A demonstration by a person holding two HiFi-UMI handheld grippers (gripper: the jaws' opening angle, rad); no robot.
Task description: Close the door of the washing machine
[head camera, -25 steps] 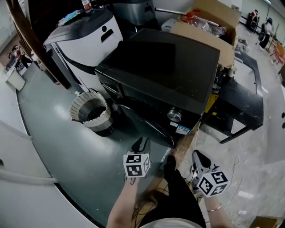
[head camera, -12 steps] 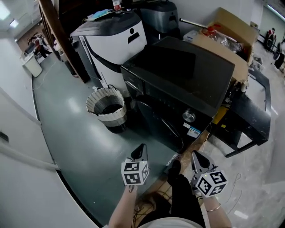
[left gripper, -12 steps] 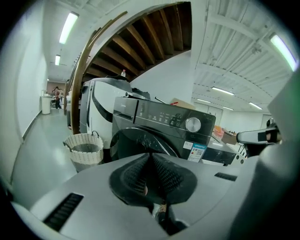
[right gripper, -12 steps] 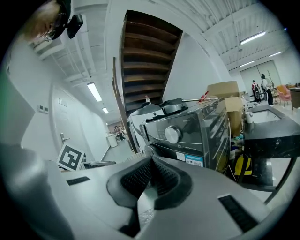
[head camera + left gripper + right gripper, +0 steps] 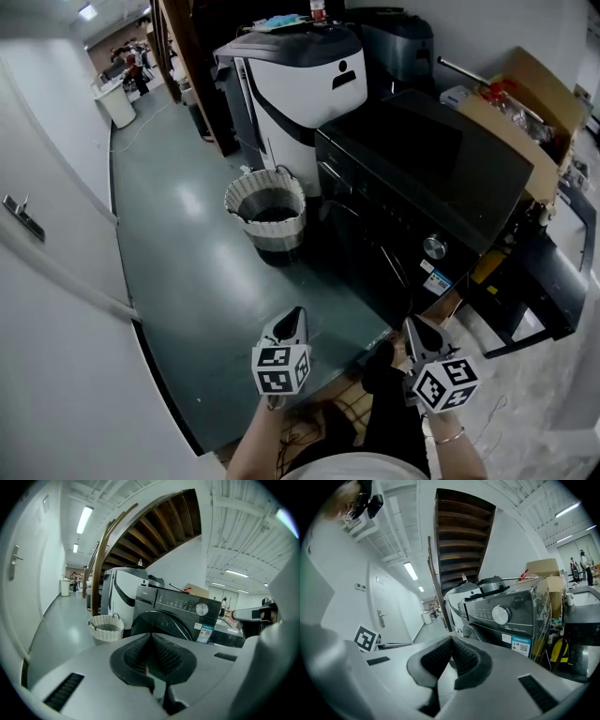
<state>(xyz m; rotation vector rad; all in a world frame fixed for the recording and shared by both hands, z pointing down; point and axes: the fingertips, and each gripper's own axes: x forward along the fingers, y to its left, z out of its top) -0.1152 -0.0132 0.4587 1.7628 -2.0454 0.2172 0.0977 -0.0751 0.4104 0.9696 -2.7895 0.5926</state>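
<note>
The black front-loading washing machine (image 5: 427,178) stands against the wall, and its round door (image 5: 370,248) lies flush with the front. In the left gripper view the door (image 5: 161,623) looks shut under the control panel. My left gripper (image 5: 291,316) hangs well back from the machine over the grey floor. Its jaws have just been closing and now meet with nothing between them (image 5: 150,637). To its right, my right gripper (image 5: 413,324) is also shut and empty (image 5: 451,641), pointing at the machine's knob side (image 5: 506,613).
A white ribbed laundry basket (image 5: 267,211) sits on the floor left of the machine. Behind it stands a white-and-black appliance (image 5: 300,80). An open cardboard box (image 5: 525,94) is to the machine's right, and a low black table (image 5: 553,281) beyond that. A white wall with a door runs along the left.
Both grippers have drawn back from the washing machine, which now sits farther off and to the right in the head view. The left jaws went from open to shut.
</note>
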